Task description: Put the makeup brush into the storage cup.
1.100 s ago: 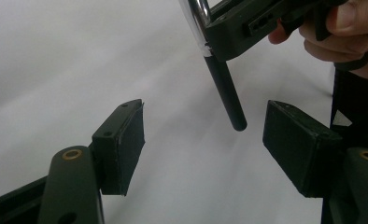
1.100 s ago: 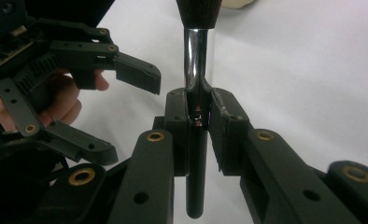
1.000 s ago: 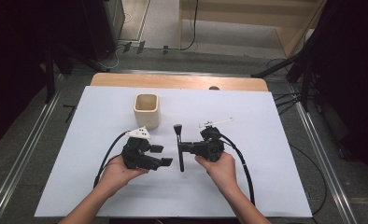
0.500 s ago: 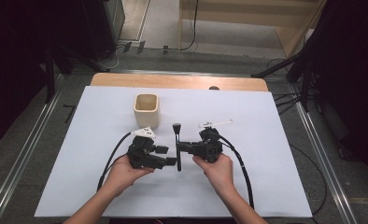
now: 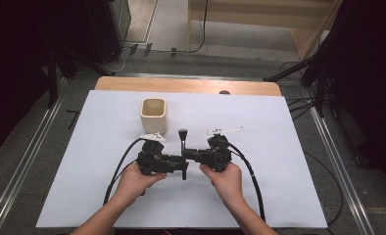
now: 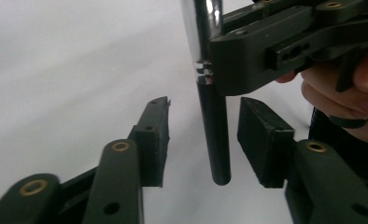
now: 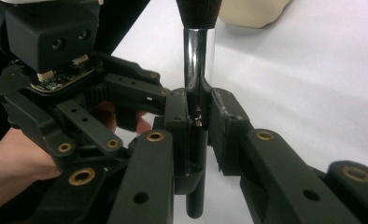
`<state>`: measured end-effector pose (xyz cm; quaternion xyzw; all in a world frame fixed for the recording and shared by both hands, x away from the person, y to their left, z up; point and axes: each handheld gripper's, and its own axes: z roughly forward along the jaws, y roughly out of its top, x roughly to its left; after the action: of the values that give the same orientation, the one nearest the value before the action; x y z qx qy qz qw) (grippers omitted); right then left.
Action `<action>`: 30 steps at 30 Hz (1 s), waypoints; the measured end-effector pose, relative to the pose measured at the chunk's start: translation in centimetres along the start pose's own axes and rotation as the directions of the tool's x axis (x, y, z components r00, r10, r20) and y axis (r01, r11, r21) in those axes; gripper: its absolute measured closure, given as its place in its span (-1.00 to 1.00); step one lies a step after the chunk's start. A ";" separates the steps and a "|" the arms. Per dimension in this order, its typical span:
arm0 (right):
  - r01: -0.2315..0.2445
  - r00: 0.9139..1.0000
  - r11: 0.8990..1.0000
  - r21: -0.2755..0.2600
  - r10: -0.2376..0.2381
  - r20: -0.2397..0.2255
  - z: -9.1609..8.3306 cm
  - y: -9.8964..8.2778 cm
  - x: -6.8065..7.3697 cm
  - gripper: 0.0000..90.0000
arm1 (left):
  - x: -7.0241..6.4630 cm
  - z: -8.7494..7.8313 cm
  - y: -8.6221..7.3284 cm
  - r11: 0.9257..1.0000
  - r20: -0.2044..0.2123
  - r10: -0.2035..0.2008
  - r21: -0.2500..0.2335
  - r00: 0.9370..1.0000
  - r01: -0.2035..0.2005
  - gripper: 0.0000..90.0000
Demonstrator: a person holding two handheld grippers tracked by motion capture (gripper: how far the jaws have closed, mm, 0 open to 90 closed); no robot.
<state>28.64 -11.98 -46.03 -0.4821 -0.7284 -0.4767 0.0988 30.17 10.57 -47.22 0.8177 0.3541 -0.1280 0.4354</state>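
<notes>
A brush with a black handle, chrome ferrule and dark bristles (image 5: 182,142) is held level above the white sheet, bristles toward the cup. My right gripper (image 5: 190,154) is shut on it at the joint of ferrule and handle; in the right gripper view its pads (image 7: 219,126) press on the brush (image 7: 197,56). My left gripper (image 5: 180,169) faces it from the left. In the left gripper view the handle's lower end (image 6: 218,140) stands between the left gripper's (image 6: 204,109) jaws, which have just been closing, with a gap on each side.
A beige square cup (image 5: 153,115) stands upright behind the grippers, left of centre. The white sheet (image 5: 279,186) covers the wooden table (image 5: 186,85). Both cables trail back toward the person. Metal rails run along both sides of the table.
My left gripper has slid right until its jaws straddle the brush handle, and the jaws have narrowed. The right gripper and the brush have stayed put.
</notes>
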 end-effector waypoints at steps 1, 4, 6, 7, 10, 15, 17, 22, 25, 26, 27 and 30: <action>0.004 1.000 1.000 -0.008 -0.004 0.002 -0.1 0.0 0.0 0.76 | 0.0 0.0 0.0 1.000 0.004 -0.005 -0.002 1.000 0.005 0.28; -0.005 1.000 1.000 -0.013 0.005 -0.004 -0.1 0.0 0.0 0.76 | 0.0 0.1 0.1 1.000 0.014 -0.023 -0.005 1.000 0.024 0.41; -0.004 1.000 1.000 -0.019 0.004 -0.004 -0.1 -0.1 0.0 0.76 | 0.0 0.2 0.2 0.999 0.015 -0.033 -0.011 0.999 0.033 0.46; -0.004 1.000 1.000 -0.018 0.004 -0.002 0.0 -0.1 0.1 0.76 | 0.0 0.2 0.2 0.999 0.018 -0.034 -0.013 0.999 0.034 0.50; -0.007 1.000 1.000 -0.018 0.007 -0.004 0.0 -0.1 0.1 0.76 | 0.0 0.3 0.2 0.999 0.019 -0.037 -0.011 0.999 0.038 0.58; -0.005 1.000 1.000 -0.014 0.005 -0.003 0.1 -0.2 0.2 0.76 | 0.1 0.2 0.2 0.999 0.018 -0.037 -0.010 0.999 0.037 0.72; 0.000 1.000 1.000 -0.016 0.000 0.000 0.2 -0.2 0.2 0.76 | 0.1 0.2 0.2 0.999 0.020 -0.040 -0.010 0.999 0.040 0.74; 0.002 1.000 1.000 -0.014 -0.001 0.002 0.2 -0.3 0.2 0.76 | 0.2 0.2 0.2 0.999 0.010 -0.042 -0.003 0.999 0.042 0.76; 0.004 1.000 1.000 -0.014 -0.003 0.002 0.2 -0.3 0.2 0.76 | 0.2 0.2 0.2 0.999 0.010 -0.046 -0.003 0.999 0.046 0.76; 0.008 1.000 1.000 -0.014 -0.007 0.005 0.2 -0.3 0.2 0.75 | 0.2 0.2 0.2 0.999 0.009 -0.044 0.000 0.999 0.044 0.77; 0.015 1.000 1.000 -0.010 -0.015 0.009 0.2 -0.2 0.3 0.74 | 0.1 0.2 0.1 0.999 0.004 -0.038 -0.004 0.999 0.038 0.77; 0.030 1.000 1.000 -0.005 -0.030 0.008 0.2 -0.2 0.3 0.62 | 0.1 0.1 0.2 0.999 0.010 -0.033 -0.001 0.999 0.033 0.77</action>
<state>28.41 -11.62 -46.08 -0.4732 -0.7348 -0.4780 0.0873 30.35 10.44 -47.24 0.8109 0.3655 -0.1391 0.4352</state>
